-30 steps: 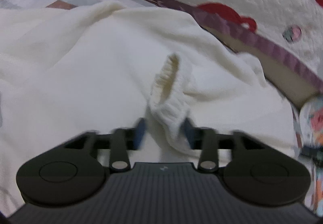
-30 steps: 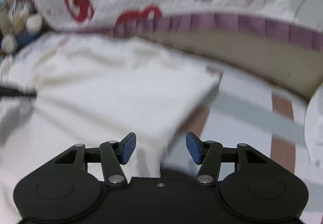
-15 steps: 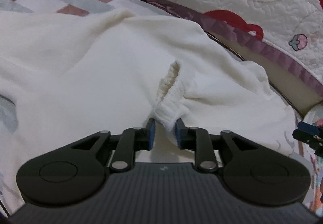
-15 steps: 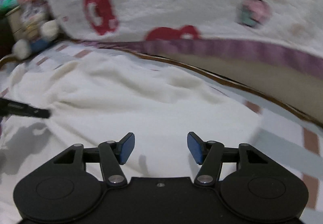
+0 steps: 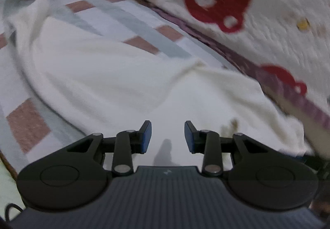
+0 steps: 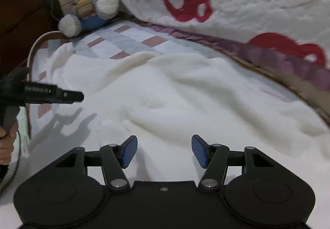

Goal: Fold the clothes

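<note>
Both grippers hold nothing: left gripper (image 5: 168, 136) jaws opening, right gripper (image 6: 164, 151) jaws wide, over the cream garment (image 6: 175, 93) lying rumpled beside the quilt (image 6: 257, 2); folding looks barely begun.

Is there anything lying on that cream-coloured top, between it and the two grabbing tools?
Nothing visible is. The cream garment lies bare on the checked bedspread, right under the open right hand-held gripper and the left hand-held gripper, whose jaws are opening, empty. The plush rabbit sits clear of it.
</note>
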`<state>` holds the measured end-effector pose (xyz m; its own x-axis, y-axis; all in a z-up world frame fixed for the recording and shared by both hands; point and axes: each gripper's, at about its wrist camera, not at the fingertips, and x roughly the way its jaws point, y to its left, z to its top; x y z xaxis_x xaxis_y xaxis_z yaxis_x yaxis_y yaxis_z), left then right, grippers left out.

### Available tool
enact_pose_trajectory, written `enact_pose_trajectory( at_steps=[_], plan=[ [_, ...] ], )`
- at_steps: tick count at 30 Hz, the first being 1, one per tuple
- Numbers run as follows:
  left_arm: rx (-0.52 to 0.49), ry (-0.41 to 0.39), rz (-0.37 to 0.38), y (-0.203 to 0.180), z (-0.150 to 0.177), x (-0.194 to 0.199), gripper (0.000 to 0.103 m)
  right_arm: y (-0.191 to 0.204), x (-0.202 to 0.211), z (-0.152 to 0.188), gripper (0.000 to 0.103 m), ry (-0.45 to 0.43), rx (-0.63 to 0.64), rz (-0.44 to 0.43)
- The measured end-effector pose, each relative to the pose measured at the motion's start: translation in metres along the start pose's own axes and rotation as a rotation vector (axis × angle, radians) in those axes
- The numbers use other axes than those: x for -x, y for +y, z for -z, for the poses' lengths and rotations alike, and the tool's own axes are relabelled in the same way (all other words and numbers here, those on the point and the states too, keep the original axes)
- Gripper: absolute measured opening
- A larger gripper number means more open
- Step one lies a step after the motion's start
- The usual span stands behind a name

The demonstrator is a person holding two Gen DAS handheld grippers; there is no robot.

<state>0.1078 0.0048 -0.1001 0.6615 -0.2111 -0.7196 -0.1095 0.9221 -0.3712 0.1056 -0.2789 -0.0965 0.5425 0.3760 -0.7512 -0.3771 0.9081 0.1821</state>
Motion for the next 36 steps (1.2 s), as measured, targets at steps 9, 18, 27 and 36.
enact_pose_trajectory(
  at_steps=[9, 18, 27, 36],
  plan=[
    [0.261, -0.022, -0.057, 0.084, -0.043, 0.018, 0.04, 0.059, -0.035, 0.04, 0.092, 0.096, 0.257, 0.032],
    [0.236, 0.056, -0.257, 0.186, -0.107, 0.001, 0.057, 0.058, 0.02, 0.027, 0.007, -0.086, 0.164, -0.063],
    [0.3, -0.053, -0.28, 0.233, -0.138, -0.022, 0.073, 0.04, 0.045, 0.048, 0.005, -0.054, 0.179, -0.023],
    [0.081, -0.096, -0.36, 0.21, -0.164, -0.03, 0.012, -0.013, 0.067, 0.065, 0.01, 0.012, 0.156, 0.066]
  ],
)
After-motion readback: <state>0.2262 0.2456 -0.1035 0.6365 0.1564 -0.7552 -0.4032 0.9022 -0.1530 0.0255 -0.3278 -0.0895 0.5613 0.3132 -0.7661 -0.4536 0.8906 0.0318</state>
